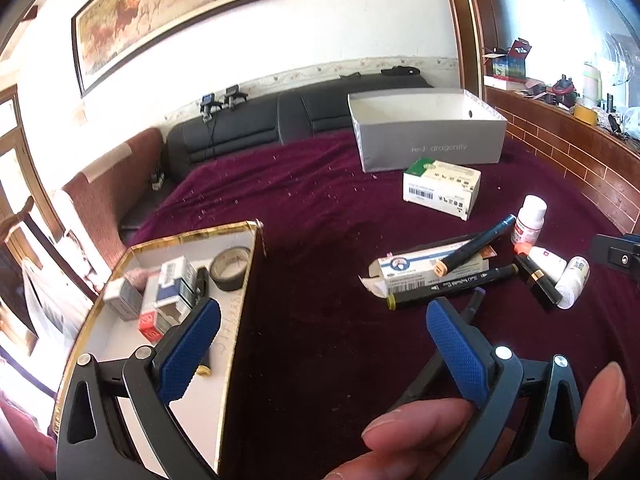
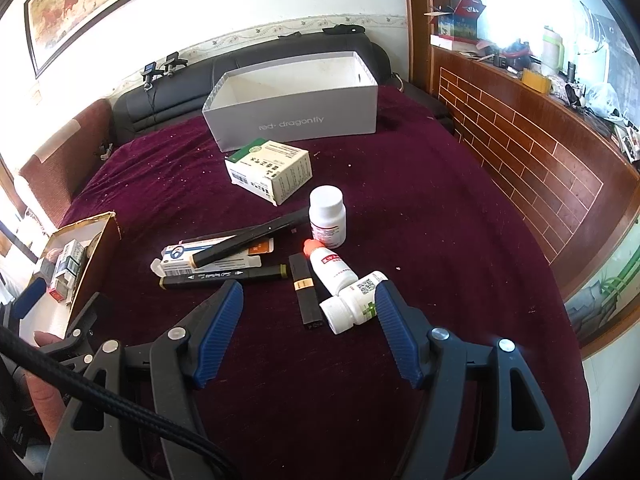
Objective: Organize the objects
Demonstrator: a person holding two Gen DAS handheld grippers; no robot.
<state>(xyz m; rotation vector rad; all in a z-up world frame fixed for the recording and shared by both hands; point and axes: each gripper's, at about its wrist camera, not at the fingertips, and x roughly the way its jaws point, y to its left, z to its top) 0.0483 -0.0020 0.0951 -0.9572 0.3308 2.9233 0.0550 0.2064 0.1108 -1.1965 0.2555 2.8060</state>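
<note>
A dark red velvet cloth (image 2: 420, 216) covers the wide surface, speckled with pale crumbs; behind it runs a black padded headboard (image 2: 168, 96) under a white wall with a framed horse painting (image 1: 168, 12), and a brown brick-patterned ledge (image 2: 520, 152) crowded with odds and ends lines the right side; a grey shoebox (image 2: 296, 116) stands open at the far end, and a gold-rimmed box (image 1: 236, 320) holding small cartons and a tape roll sits at the near left; the left gripper (image 1: 320, 344) hangs with its jaws wide and nothing between them, one pad over that gold-rimmed box's inside; the right gripper (image 2: 310, 320) also stands wide and holds nothing; between its pads, lower on the cloth, lie a black lipstick tube (image 2: 306, 292) and a toppled white pill bottle (image 2: 352, 304), the bottle just beside the right pad; beyond them lie a white medicine carton (image 2: 272, 172), a long white-and-blue carton (image 2: 216, 256), two black markers (image 2: 224, 274), an upright white bottle (image 2: 328, 216) and an orange-capped bottle (image 2: 332, 264).
</note>
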